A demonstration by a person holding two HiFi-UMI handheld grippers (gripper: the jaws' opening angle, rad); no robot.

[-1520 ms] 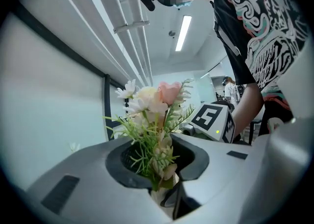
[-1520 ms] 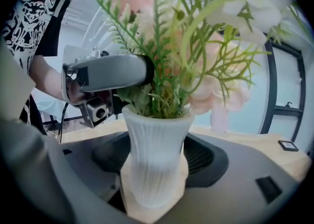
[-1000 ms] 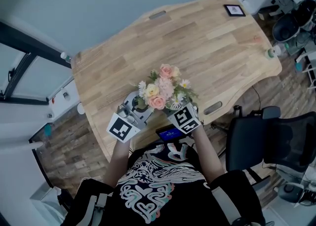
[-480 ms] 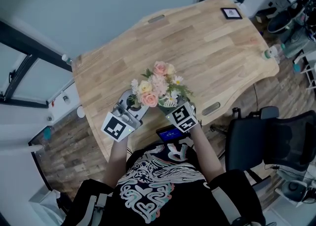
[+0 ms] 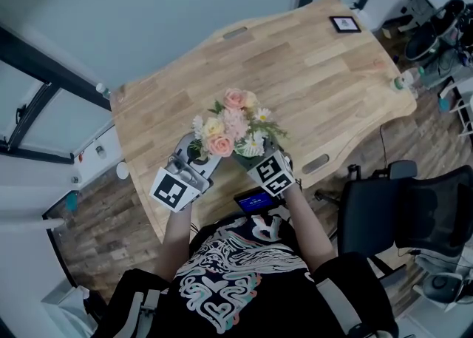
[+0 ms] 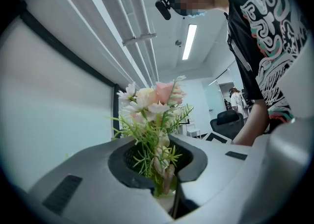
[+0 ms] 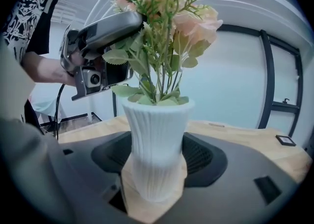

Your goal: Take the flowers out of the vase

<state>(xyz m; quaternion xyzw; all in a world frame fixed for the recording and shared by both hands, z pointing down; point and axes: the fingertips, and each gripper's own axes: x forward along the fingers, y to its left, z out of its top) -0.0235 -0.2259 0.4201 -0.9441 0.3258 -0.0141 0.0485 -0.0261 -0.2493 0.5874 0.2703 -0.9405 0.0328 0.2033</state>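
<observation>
Flowers (image 5: 235, 123) (pink, cream and white heads over green sprigs) stand in the vase (image 7: 156, 139), stems running down into its mouth, so they are not out yet. The vase is white and ribbed, upright on the wooden table (image 5: 295, 63), near the edge closest to you.

Your left gripper (image 6: 164, 179) has its jaws drawn nearly together on the bunched stems, just below the blooms and above the vase rim. The grip is on the stems only, with sprigs poking out around the pads. It reaches in roughly level from your left.

Your right gripper (image 7: 156, 169) has its jaws set apart as far as the vase is wide, one pad against each side of the lower body. The vase is clamped between them and its base sits on the wood.

In the head view both marker cubes sit close together under the bouquet, and the vase is mostly hidden by the blooms.

A small device with a blue screen (image 5: 253, 199) lies at the table edge by your body. A dark square frame (image 5: 345, 24) lies at the far corner, well apart. A black office chair (image 5: 384, 211) stands to your right.
</observation>
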